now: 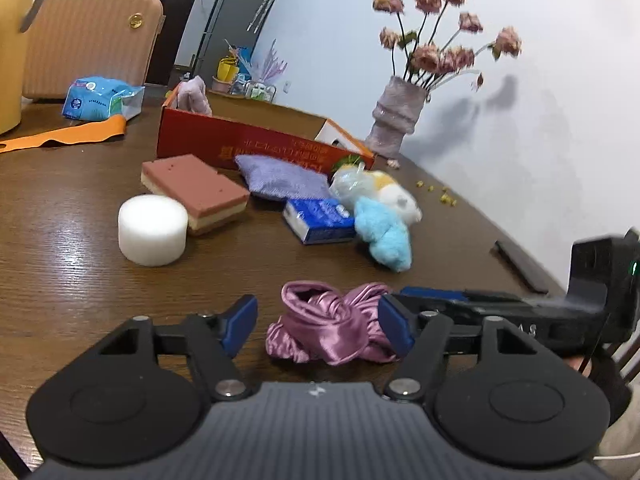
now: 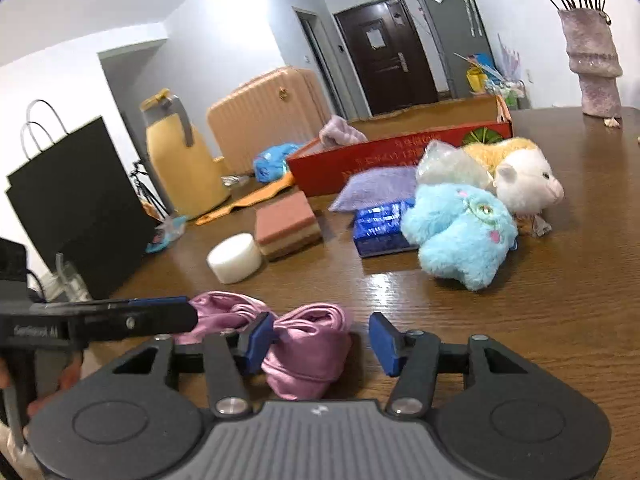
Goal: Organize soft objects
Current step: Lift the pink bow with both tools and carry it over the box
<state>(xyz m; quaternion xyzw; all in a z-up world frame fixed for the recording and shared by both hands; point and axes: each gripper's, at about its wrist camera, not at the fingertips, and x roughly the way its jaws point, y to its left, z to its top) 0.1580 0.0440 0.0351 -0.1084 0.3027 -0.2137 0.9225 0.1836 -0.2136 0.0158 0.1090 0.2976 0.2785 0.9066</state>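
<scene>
A crumpled pink satin cloth [image 1: 328, 326] lies on the brown table [image 1: 72, 280] between the open fingers of my left gripper [image 1: 318, 326]. In the right wrist view the same cloth [image 2: 308, 348] lies between the open fingers of my right gripper [image 2: 320, 342]; the left gripper's fingers [image 2: 160, 312] reach in from the left. Behind lie a blue plush [image 2: 460, 232], a white-and-orange plush cat [image 2: 520, 176], a purple pillow [image 1: 280, 178], a blue packet [image 1: 320, 220], a pink sponge [image 1: 196, 192] and a white foam cylinder [image 1: 152, 230]. A red cardboard box [image 1: 248, 144] holds a purple towel [image 1: 194, 94].
A vase of dried flowers [image 1: 396, 120] stands at the back right by the wall. A yellow jug [image 2: 180, 160], a black paper bag [image 2: 76, 208], a blue wipes pack [image 1: 100, 98] and an orange strip [image 1: 68, 134] are at the left. A peach suitcase [image 1: 88, 36] stands behind the table.
</scene>
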